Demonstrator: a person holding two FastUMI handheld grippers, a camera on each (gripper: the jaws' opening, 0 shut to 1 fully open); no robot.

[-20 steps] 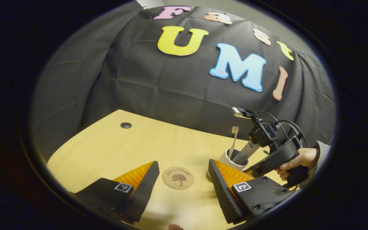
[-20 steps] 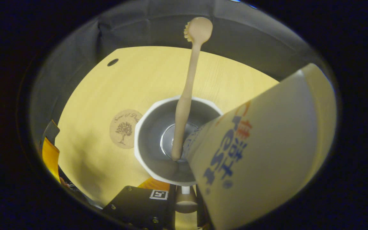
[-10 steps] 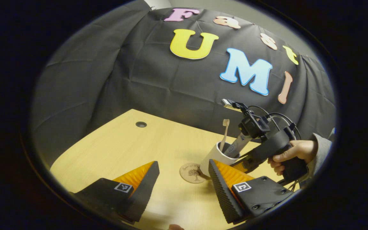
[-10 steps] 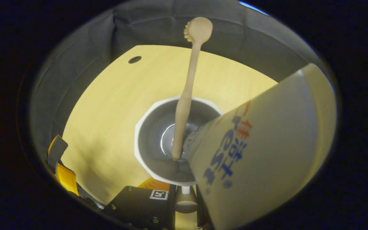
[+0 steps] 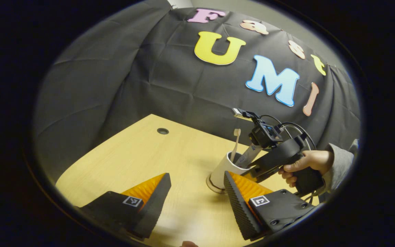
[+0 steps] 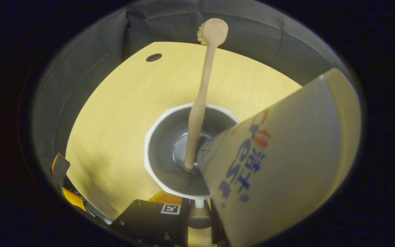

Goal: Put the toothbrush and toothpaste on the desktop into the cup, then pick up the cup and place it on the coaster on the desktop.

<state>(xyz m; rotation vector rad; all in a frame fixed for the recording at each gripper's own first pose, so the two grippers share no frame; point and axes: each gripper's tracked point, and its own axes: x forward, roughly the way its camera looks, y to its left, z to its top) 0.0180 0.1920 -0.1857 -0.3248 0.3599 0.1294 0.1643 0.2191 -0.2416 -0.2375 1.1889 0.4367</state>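
We see the cup (image 5: 223, 169) now standing on the coaster (image 5: 213, 187), where a second ago the coaster lay bare on the desk (image 5: 142, 157) to the cup's left and half a second ago the cup was just reaching its edge. In the right gripper view the coaster has gone from sight under the cup (image 6: 183, 151). The toothbrush (image 6: 201, 92) and the toothpaste (image 6: 276, 157) stand in the cup as before, both leaning on its rim. The right gripper (image 5: 252, 171), held by a hand (image 5: 307, 164), still clamps the cup's near rim between its fingers. Our left gripper (image 5: 195, 195) hangs above the desk with its fingers well apart, holding nothing, unchanged.
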